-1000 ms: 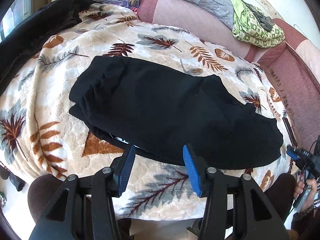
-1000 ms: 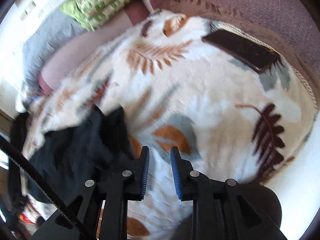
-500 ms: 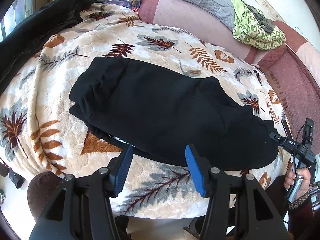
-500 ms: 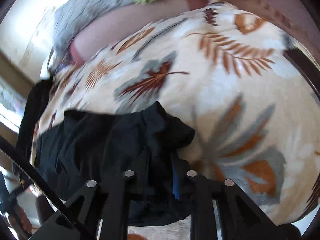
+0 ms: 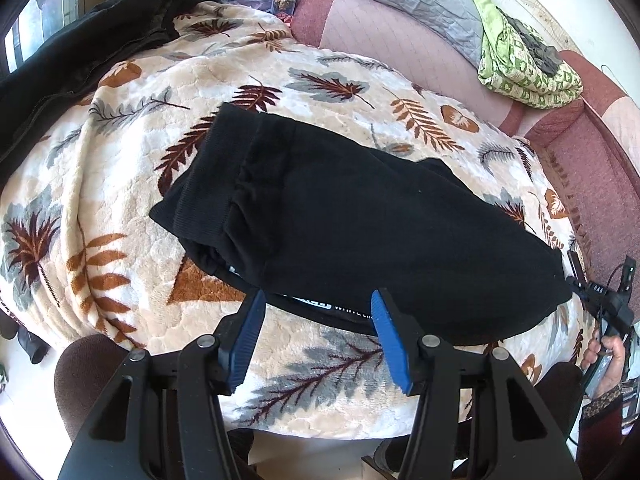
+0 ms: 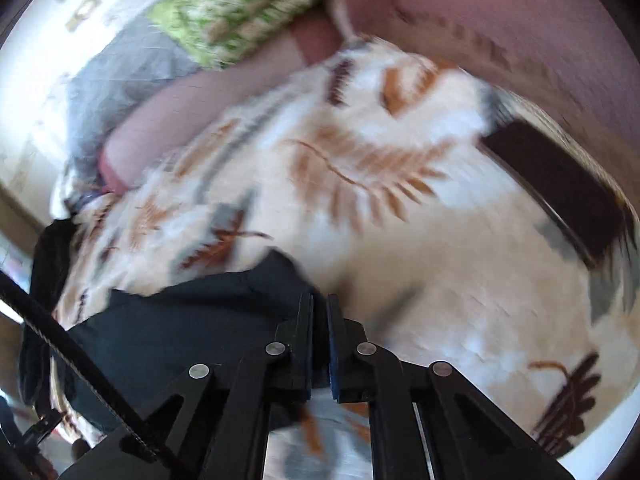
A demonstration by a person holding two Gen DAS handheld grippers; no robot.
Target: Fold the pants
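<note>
Your left gripper [image 5: 316, 332] gapes wide at lower centre, just short of the folded black fabric pants [image 5: 360, 216]. Your right gripper [image 6: 319, 340] is clamped on their hem, low centre of its view.

left gripper spread, right gripper pinched

the left gripper [image 5: 316, 336] hangs low at the near edge with its blue-padded fingers [image 5: 390, 334] spread wide and nothing between them. the right gripper [image 6: 319, 320] has its fingers drawn almost together, black cloth pinched in the narrow gap. from the left wrist view it sits far right, gripped by the person's right hand [image 5: 606, 362].
</note>
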